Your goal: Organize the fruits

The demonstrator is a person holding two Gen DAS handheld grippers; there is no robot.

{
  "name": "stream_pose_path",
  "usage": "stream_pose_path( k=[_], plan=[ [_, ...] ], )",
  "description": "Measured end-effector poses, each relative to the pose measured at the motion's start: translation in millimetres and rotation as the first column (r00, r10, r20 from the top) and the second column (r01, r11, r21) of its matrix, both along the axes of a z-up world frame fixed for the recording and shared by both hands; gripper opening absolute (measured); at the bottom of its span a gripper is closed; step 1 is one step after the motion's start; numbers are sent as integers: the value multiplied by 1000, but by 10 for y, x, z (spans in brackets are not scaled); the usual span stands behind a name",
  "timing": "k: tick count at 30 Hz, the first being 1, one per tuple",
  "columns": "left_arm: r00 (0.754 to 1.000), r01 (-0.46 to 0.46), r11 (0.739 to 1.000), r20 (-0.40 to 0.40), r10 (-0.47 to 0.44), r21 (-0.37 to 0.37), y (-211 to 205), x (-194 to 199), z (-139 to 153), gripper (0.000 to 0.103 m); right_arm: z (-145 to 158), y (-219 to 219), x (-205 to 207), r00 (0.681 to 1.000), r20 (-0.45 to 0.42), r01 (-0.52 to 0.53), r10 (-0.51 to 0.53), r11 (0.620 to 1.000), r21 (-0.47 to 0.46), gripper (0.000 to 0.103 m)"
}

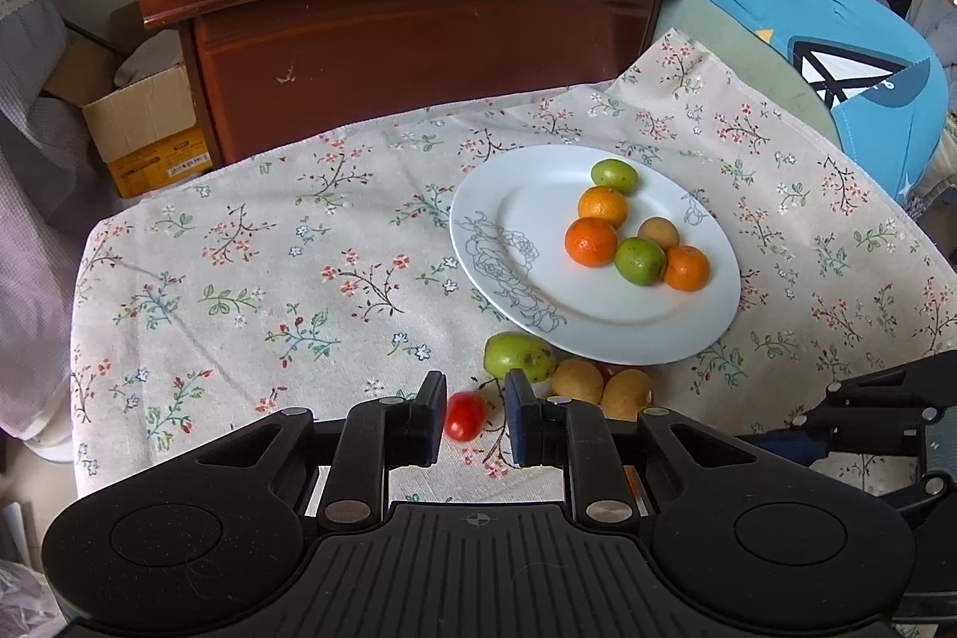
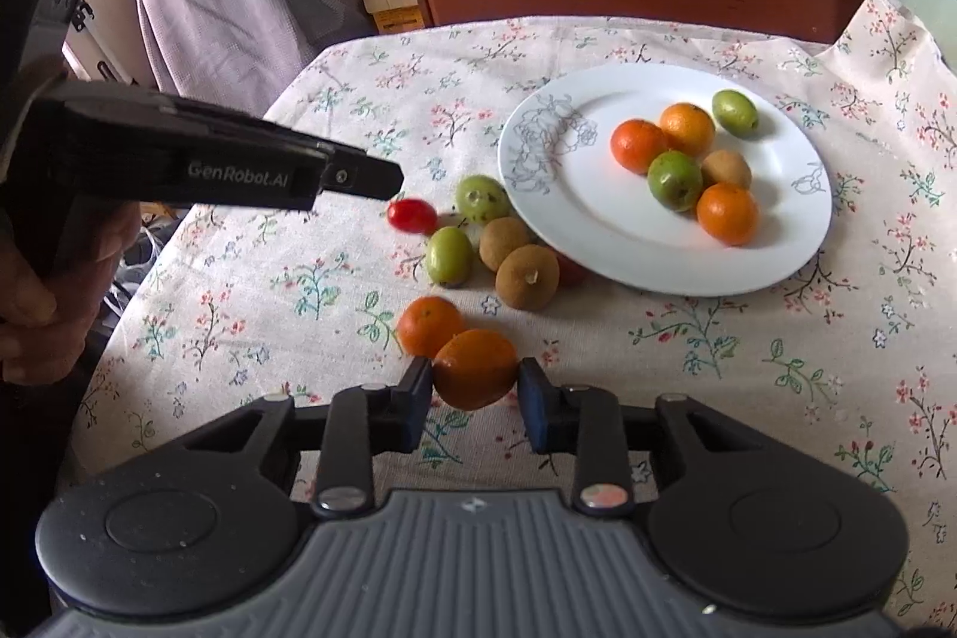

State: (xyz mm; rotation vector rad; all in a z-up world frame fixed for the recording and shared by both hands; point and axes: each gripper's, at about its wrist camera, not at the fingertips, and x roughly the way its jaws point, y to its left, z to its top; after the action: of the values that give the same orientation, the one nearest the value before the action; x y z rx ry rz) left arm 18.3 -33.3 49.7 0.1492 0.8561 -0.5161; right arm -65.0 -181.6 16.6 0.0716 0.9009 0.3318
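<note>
Floral tablecloth [image 2: 251,291] covers the work surface; a white plate [image 2: 598,243] on it holds six fruits. The right gripper [image 2: 475,384] is clamped on a small orange [image 2: 475,369], gripped across its middle near the table's front edge. The fruit is probably light, round and soft-skinned, so moderate pressure should suffice. The left gripper [image 1: 475,417] stands at its narrowest, holding nothing, above a red tomato [image 1: 465,415]. Loose fruits lie beside the plate.
</note>
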Motion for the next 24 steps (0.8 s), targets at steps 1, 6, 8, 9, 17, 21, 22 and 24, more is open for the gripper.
stream_pose_path(
  k=[1, 6, 8, 9, 17, 21, 22, 24],
  plan=[
    [1000, 2, 1000, 8, -2, 0, -7, -1, 20, 19, 49, -25, 1, 1000, 13, 7, -7, 1000, 12, 31],
    [1000, 21, 1000, 20, -21, -17, -67, 34, 99, 19, 273, -127, 42, 997, 76, 31, -33, 999, 20, 31],
    [999, 32, 999, 32, -31, -14, -113, 53, 137, 19, 324, -160, 77, 996, 83, 34, -36, 999, 16, 31],
    [999, 37, 999, 38, -36, -18, -135, 64, 159, 19, 353, -176, 96, 995, 91, 32, -32, 999, 7, 31],
    [998, 50, 998, 31, -49, -33, -123, 187, 226, 19, 351, -381, 303, 993, 91, 80, -79, 997, -8, 31],
    [999, 44, 999, -26, -43, 23, -9, 217, 62, 23, 308, -429, 340, 993, 65, 100, -101, 995, 20, 31],
    [998, 44, 998, -55, -42, 41, 8, 232, -13, 23, 308, -416, 344, 993, 66, 94, -95, 995, 20, 31],
    [995, 45, 996, -96, -38, 73, 13, 243, -157, 23, 305, -386, 352, 994, 68, 82, -83, 996, 22, 31]
  ],
)
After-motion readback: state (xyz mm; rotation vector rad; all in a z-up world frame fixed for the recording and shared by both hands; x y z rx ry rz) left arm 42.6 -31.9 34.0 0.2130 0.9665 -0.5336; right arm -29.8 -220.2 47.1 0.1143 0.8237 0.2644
